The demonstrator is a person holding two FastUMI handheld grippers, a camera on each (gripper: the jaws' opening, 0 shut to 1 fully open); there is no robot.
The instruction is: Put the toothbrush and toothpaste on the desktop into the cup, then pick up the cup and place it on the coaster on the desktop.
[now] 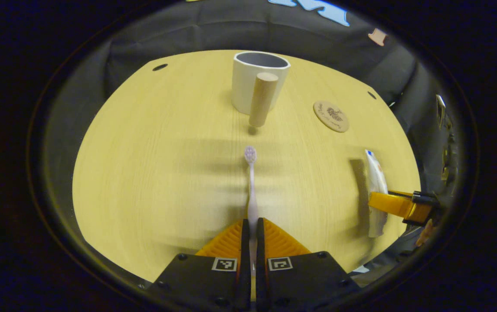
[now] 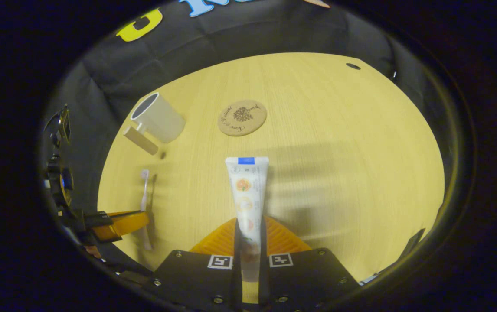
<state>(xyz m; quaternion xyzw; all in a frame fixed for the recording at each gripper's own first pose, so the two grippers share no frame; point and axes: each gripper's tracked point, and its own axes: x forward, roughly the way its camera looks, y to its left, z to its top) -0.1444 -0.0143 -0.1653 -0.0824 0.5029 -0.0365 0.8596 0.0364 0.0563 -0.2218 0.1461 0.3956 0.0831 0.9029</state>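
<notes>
The left tool (image 1: 252,232) is clamped on the pale slim toothbrush (image 1: 251,186), and the right tool (image 2: 250,234) on the white printed toothpaste tube (image 2: 247,195). Bare pale wooden desk (image 1: 153,164) lies ahead. Beyond stand the white wooden-handled cup (image 1: 257,84) and, well apart, the round cork coaster (image 2: 242,117).

Pale wooden desktop (image 1: 153,164) (small dark holes (image 1: 160,67) near corners)

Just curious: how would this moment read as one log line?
left claw: shut on toothbrush | right claw: shut on toothpaste | cup: empty, off coaster

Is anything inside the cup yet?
Nothing sticks out of the cup; its bottom is hidden by its wall. The toothbrush is in the left gripper, the toothpaste in the right gripper.
</notes>
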